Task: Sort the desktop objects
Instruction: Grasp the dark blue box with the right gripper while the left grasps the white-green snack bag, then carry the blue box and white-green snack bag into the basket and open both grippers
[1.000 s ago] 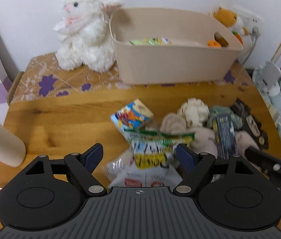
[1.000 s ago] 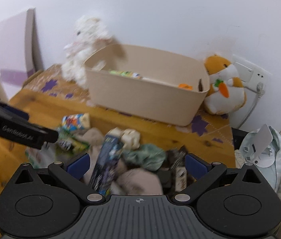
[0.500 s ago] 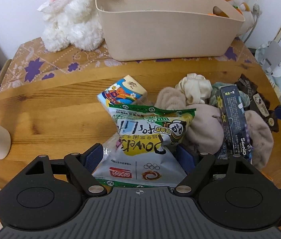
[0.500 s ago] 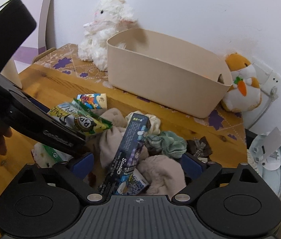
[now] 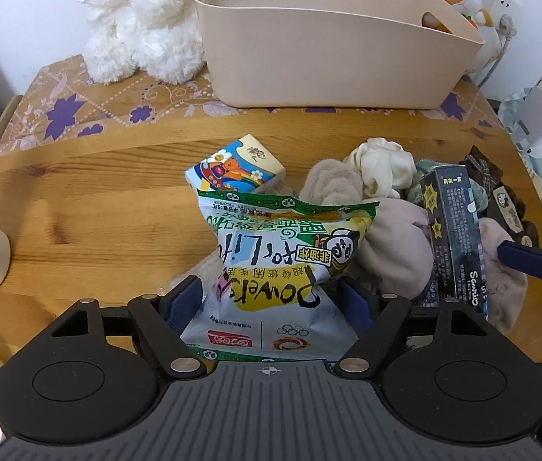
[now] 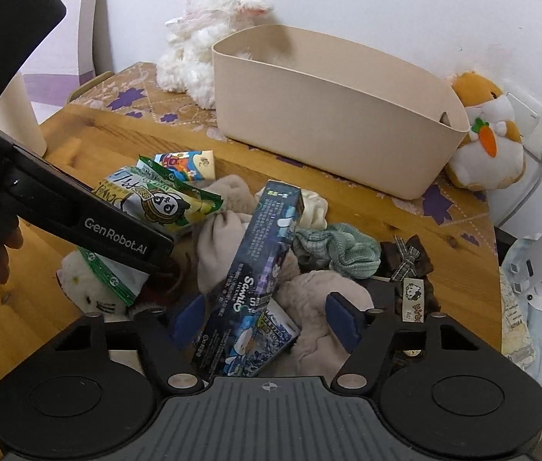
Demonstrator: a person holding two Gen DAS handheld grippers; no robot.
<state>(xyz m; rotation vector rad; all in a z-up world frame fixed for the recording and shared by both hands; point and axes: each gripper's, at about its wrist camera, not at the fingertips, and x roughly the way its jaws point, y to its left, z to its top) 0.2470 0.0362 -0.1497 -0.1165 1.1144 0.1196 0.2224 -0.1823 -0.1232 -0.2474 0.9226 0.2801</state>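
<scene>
The snack bag [image 5: 275,265] sits between my left claw's [image 5: 271,301] closing jaws, pads not clearly pressing, while my right claw [image 6: 267,319], also closing, straddles the dark box [image 6: 259,280] untouched on the clothes pile [image 6: 324,296], bin [image 6: 332,123] at twelve o'clock.

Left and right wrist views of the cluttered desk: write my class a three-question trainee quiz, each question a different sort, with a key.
1. True or false: the dark blue box lies flat on the bare table.
2. What sits between the left gripper's fingers? A snack bag; B white plush; C beige bin.
3. Which gripper has the box between its fingers?
Key: 1 false, it leans tilted on the cloth pile; 2 A; 3 the right gripper. Both grippers' jaws have just been closing.
</scene>
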